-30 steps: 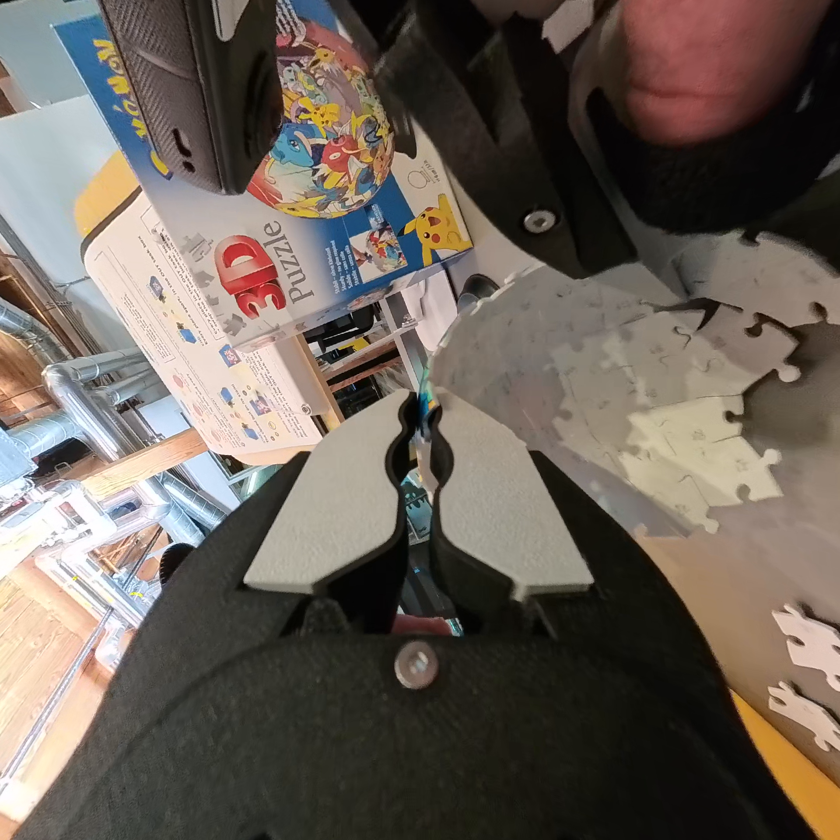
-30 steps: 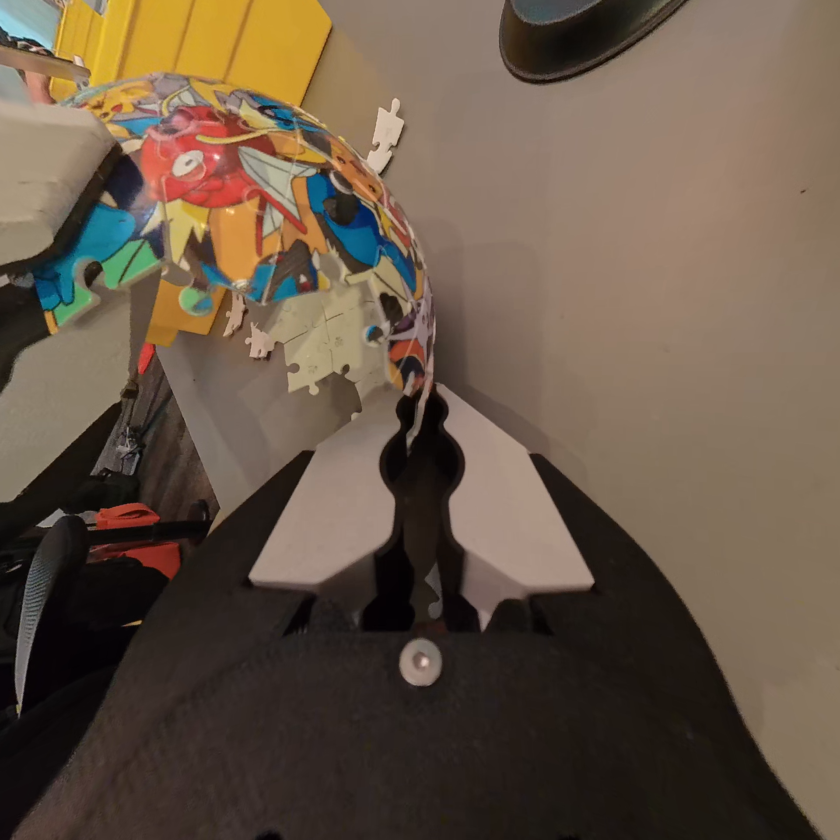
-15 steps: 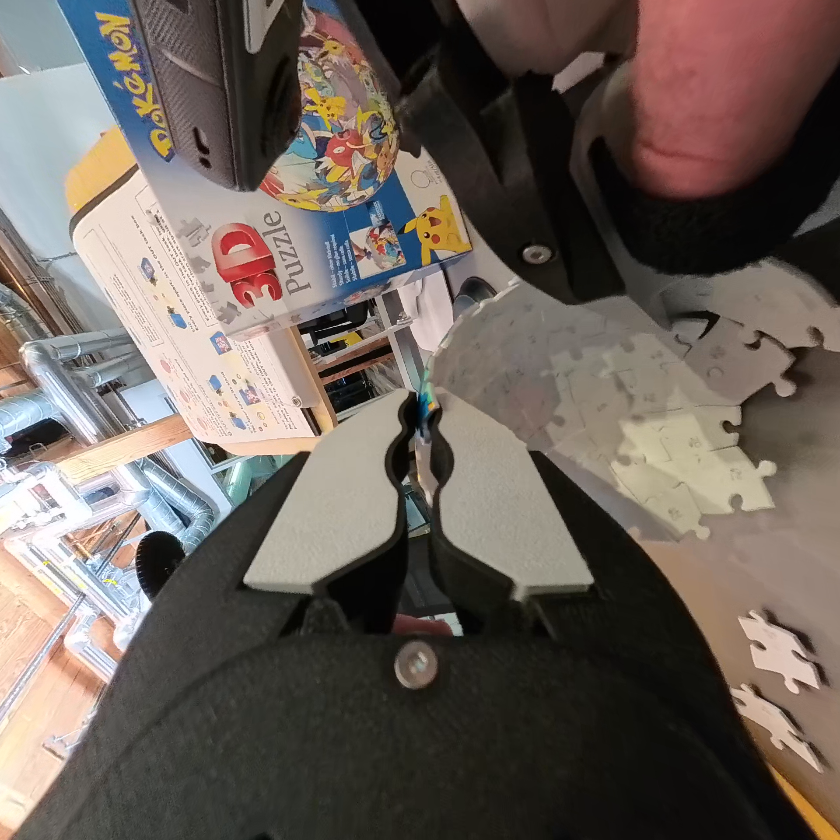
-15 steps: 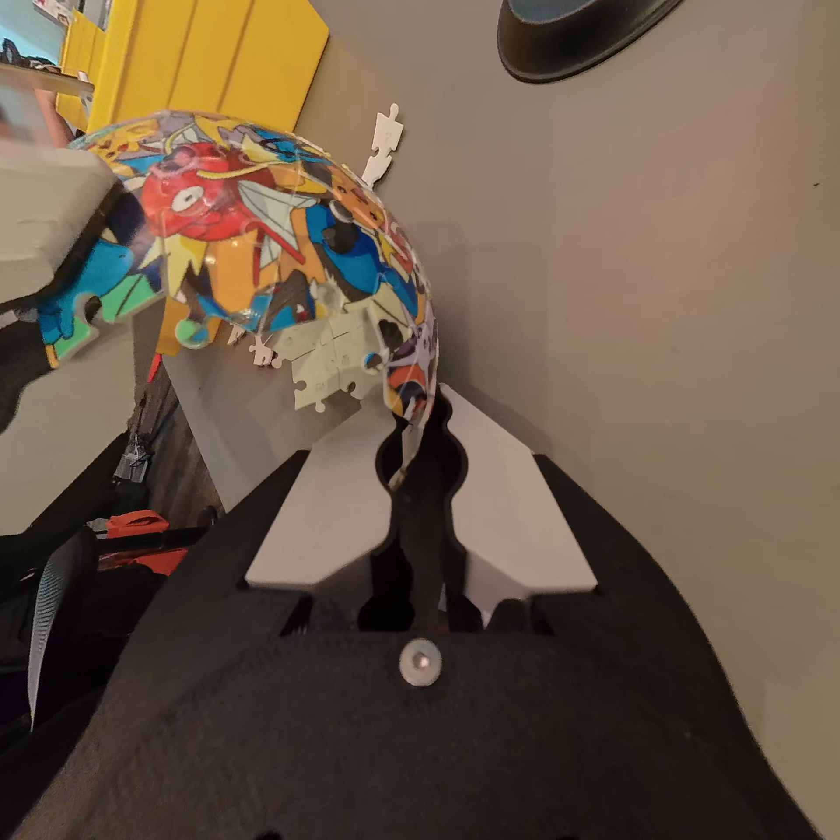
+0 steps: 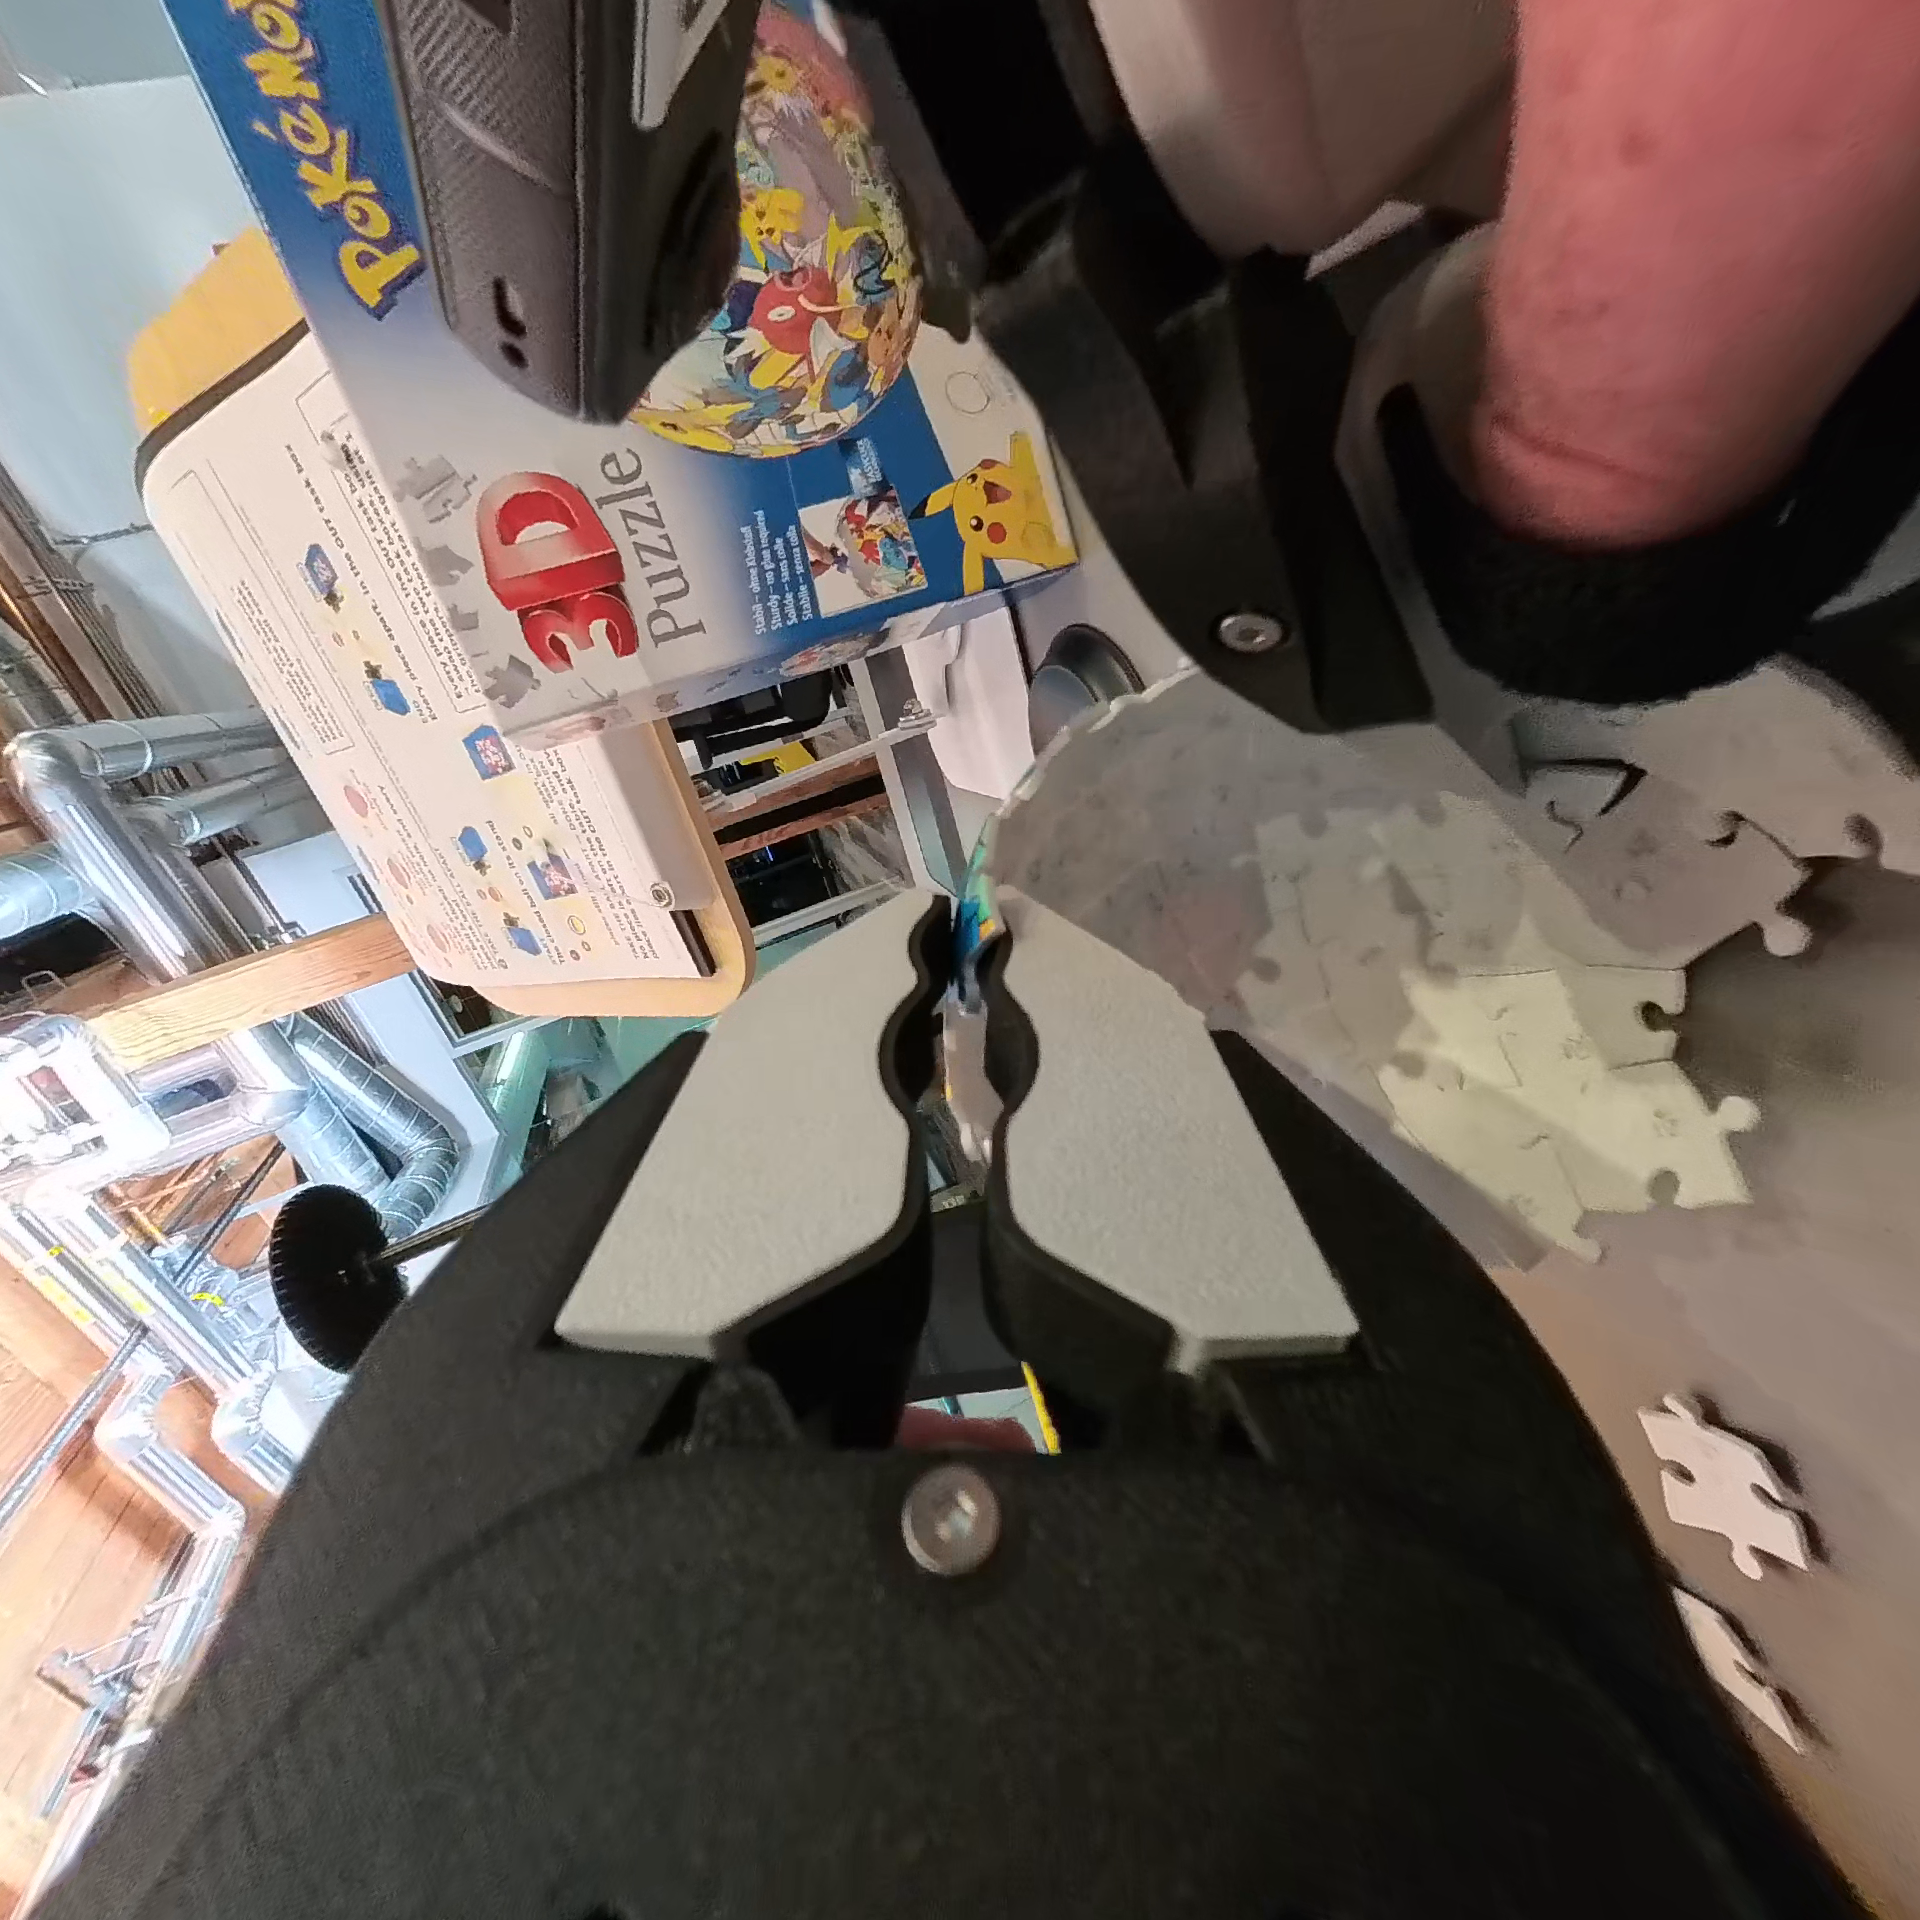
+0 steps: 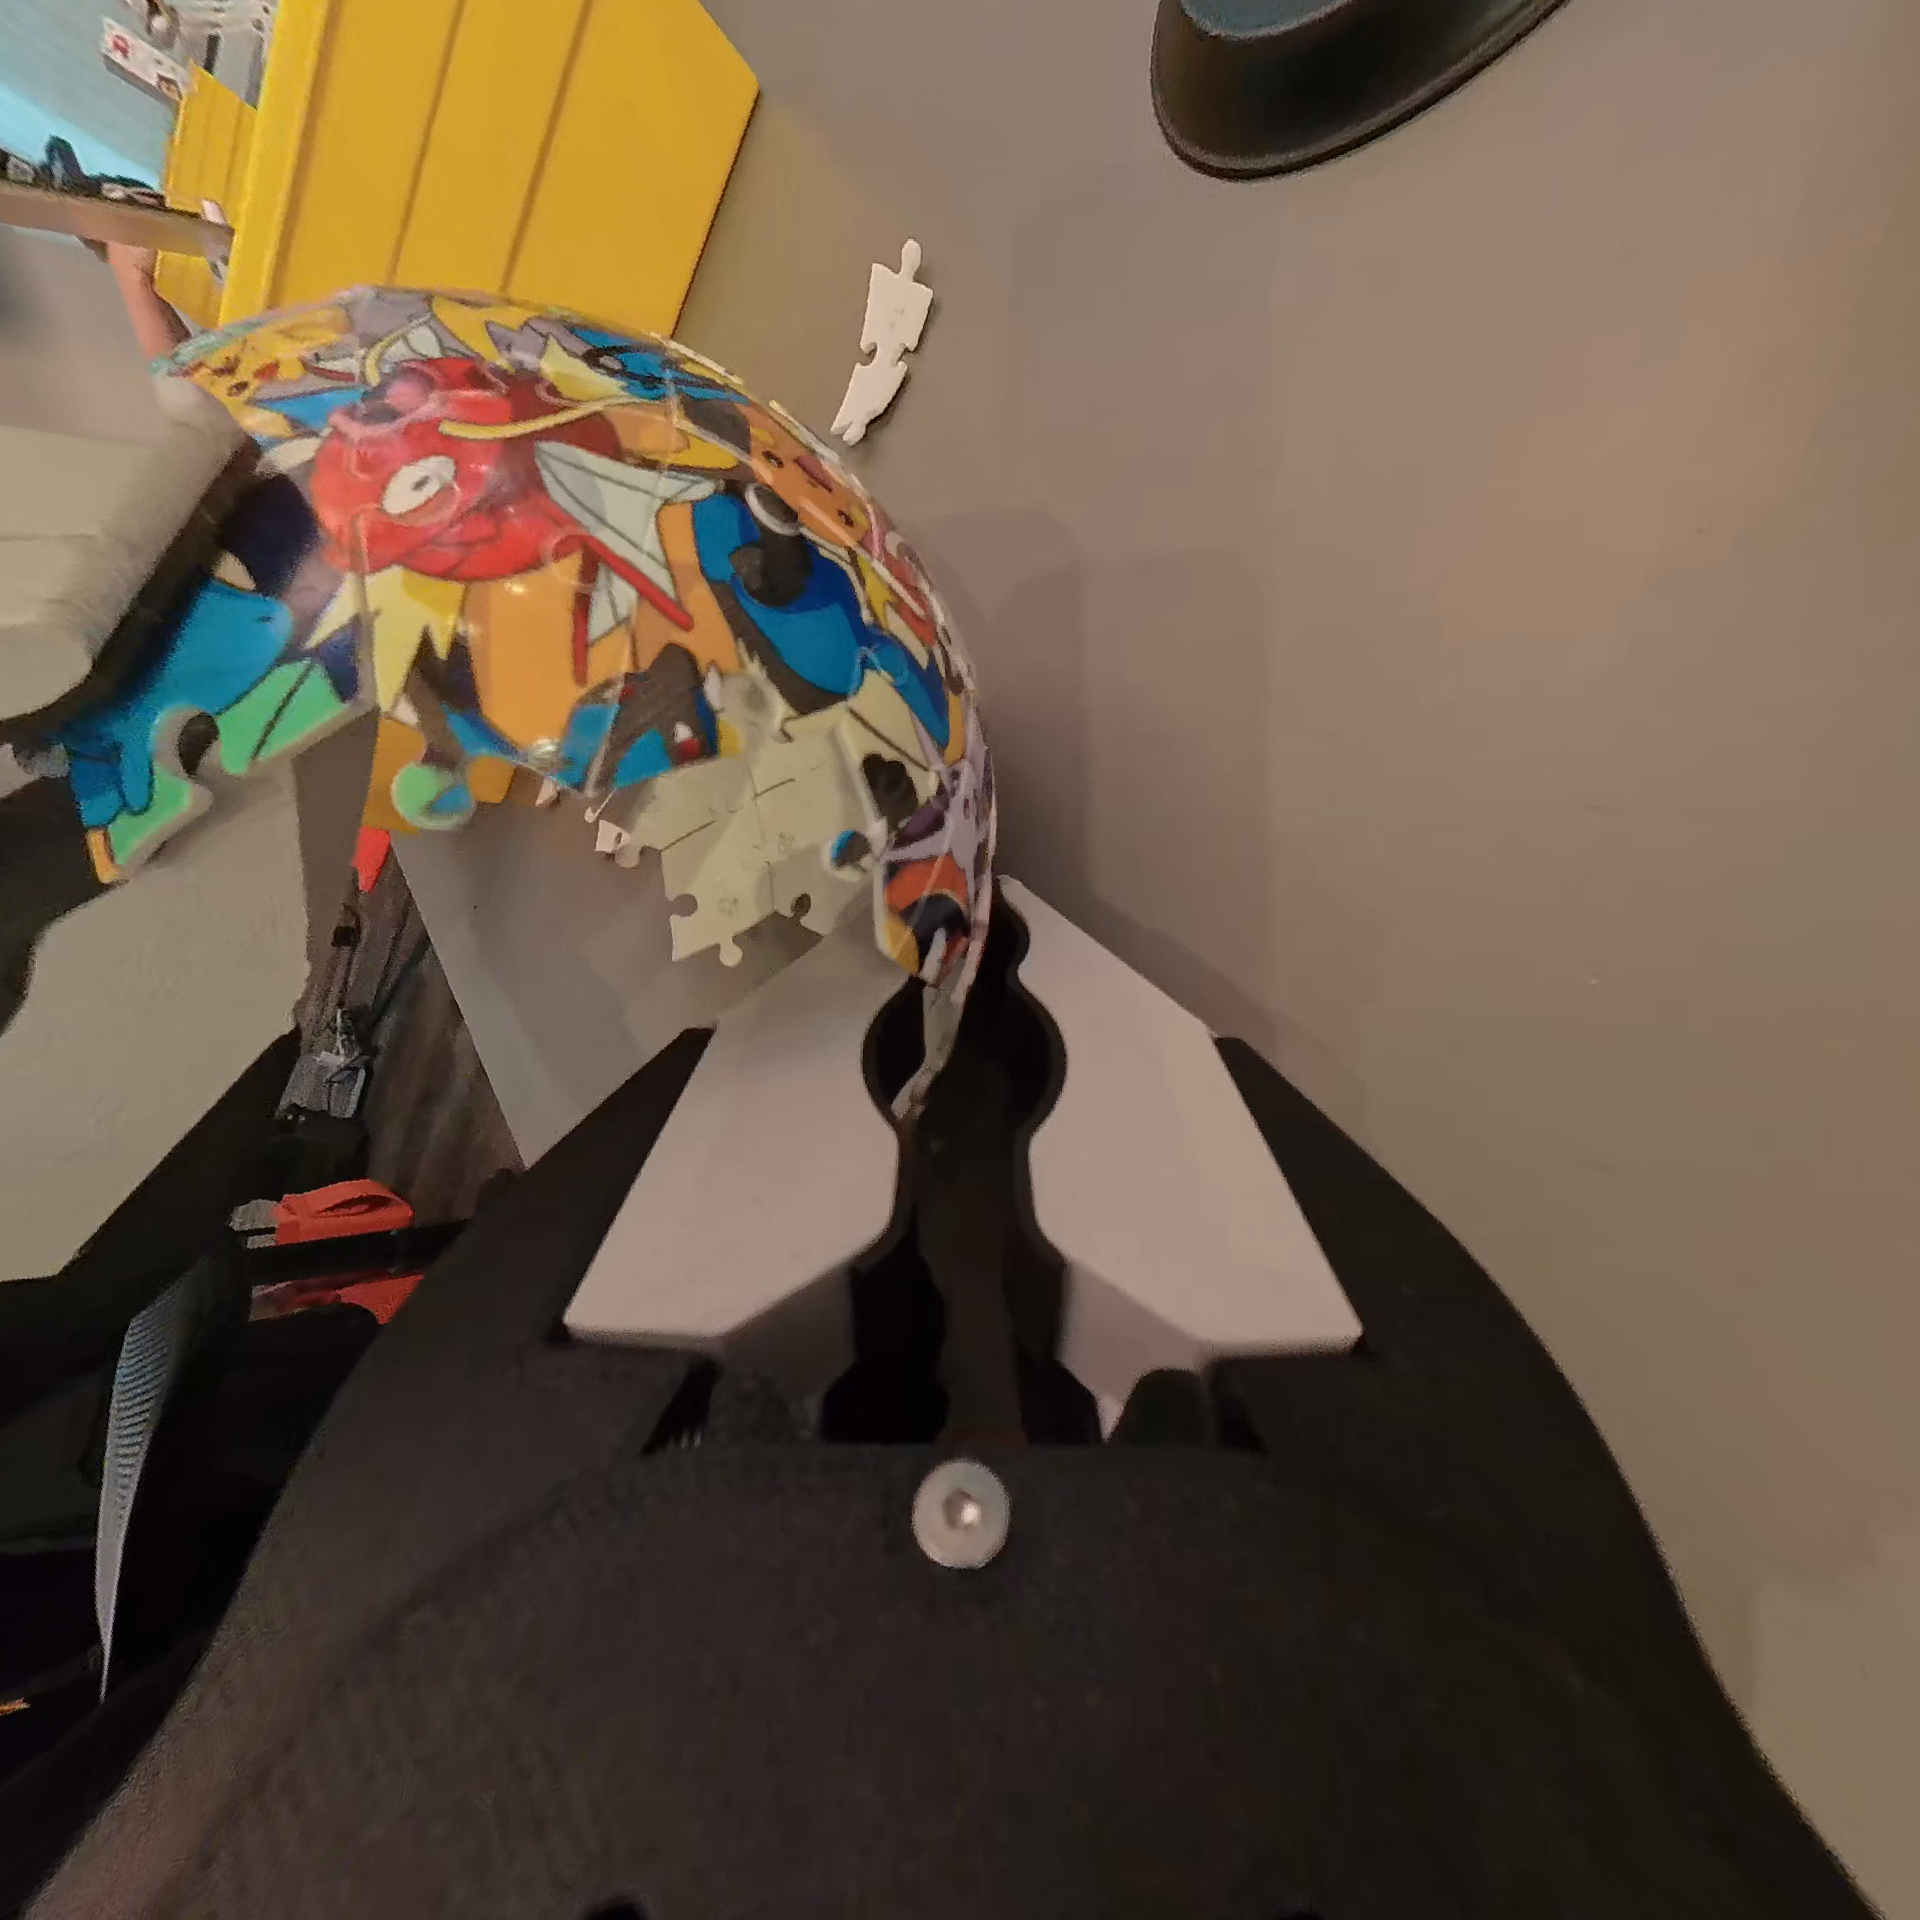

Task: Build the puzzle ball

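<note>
In the left wrist view, the left gripper (image 5: 961, 997) is pinching the thin rim of the half-built puzzle ball (image 5: 1351, 935), with its two jaws nearly closed on that edge. The ball's pale inside is curving away up and to the right of it, so the shell is lying sideways in the air between both tools, above the grey tabletop (image 5: 1714, 1299). The right gripper (image 5: 1299, 582), held by a person's hand (image 5: 1662, 260), is gripping the far rim at the top right. Two loose white pieces (image 5: 1725, 1501) are lying near the right edge of the tabletop, well apart from the ball. The puzzle box (image 5: 675, 499) is standing behind, at the far left side. In the right wrist view, the right gripper (image 6: 961, 997) is squeezing the ball's rim too, jaws narrow around it. The colourful outside of the puzzle ball (image 6: 623, 582) is bulging up and to the left, toward the left gripper (image 6: 94, 582) on the other rim. A gap with a jagged edge is showing low in the shell, and I think new pieces must go in there. One white piece (image 6: 883, 338) is lying near the far edge by a yellow board (image 6: 468, 156). A dark round thing (image 6: 1340, 83) is sitting at the far right corner. Both tools are busy, so nothing is free to pick up a piece.
</note>
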`<state>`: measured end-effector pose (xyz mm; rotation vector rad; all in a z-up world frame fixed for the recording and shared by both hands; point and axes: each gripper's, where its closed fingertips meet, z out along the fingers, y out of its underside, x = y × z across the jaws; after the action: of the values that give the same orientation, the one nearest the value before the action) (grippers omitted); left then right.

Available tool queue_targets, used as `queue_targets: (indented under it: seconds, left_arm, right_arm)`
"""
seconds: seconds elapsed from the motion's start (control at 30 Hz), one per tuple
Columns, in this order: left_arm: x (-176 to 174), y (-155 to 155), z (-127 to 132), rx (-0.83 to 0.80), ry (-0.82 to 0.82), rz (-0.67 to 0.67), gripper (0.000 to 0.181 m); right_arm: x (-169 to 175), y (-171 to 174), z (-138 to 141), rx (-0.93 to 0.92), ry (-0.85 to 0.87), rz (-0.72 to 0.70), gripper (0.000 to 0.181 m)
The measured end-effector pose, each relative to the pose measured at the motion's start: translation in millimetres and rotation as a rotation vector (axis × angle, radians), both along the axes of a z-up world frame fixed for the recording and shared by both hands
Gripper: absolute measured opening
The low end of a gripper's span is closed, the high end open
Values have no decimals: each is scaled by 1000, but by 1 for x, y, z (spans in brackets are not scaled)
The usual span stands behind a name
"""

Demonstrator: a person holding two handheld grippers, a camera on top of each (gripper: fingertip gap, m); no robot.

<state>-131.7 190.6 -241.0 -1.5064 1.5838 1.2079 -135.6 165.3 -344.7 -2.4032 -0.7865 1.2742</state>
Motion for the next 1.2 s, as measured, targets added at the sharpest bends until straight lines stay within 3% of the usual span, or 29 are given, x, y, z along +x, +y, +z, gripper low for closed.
queue_targets:
  seconds: [0.8,1.1,1.2]
  left_arm:
    - [-2,-5,3,10,-8,-12,5]
    - [-2,-11,14,-16,-69,-20,19]
    - [-4,-19,26,-22,-119,3,31]
  right_arm:
    - [1,0,0,41,-10,15,5]
    - [1,1,0,38,-8,13,5]
    - [1,1,0,37,-8,13,6]
